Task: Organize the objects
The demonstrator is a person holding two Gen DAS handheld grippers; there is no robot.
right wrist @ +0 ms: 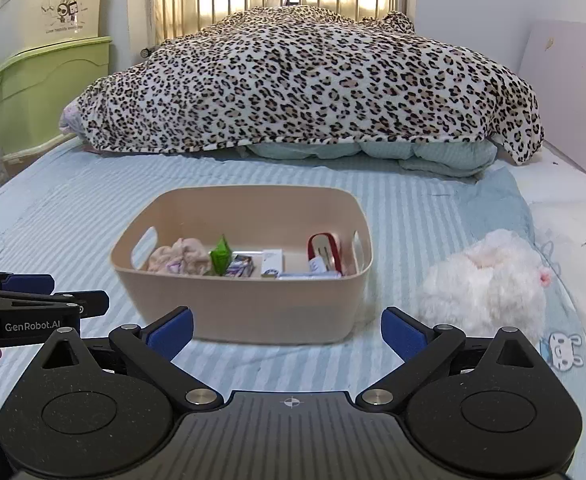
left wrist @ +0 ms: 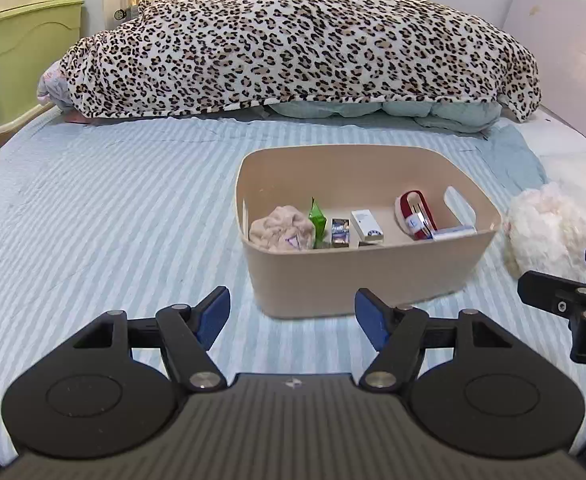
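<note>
- Sitting on the pale blue striped bedsheet [left wrist: 93, 208] near the middle of the bed is a beige rounded plastic storage bin [left wrist: 367, 276] with cut-out handles.
- Lying inside the bin, left to right: a crumpled pink cloth [left wrist: 281, 228], a green foil packet [left wrist: 317, 218], a small blue-and-silver wrapper [left wrist: 341, 232], a white rectangular carton [left wrist: 367, 225], a red-and-white oval case [left wrist: 415, 214] and a flat white-and-blue box [left wrist: 453, 233].
- Resting on the sheet just right of the bin is a fluffy white plush toy [right wrist: 489, 280], outside the container.
- Hovering low over the sheet in front of the bin, the left gripper [left wrist: 292, 318] is showing its blue-padded jaws spread wide, grasping nothing.
- Hovering beside it, the right gripper [right wrist: 287, 330] is likewise released, jaws apart and empty, with the plush toy just beyond its right finger.
- Lying heaped across the far end of the bed is a leopard-print fleece blanket [left wrist: 293, 40].
- Standing at the left are stacked green and cream plastic storage boxes [right wrist: 49, 80].
</note>
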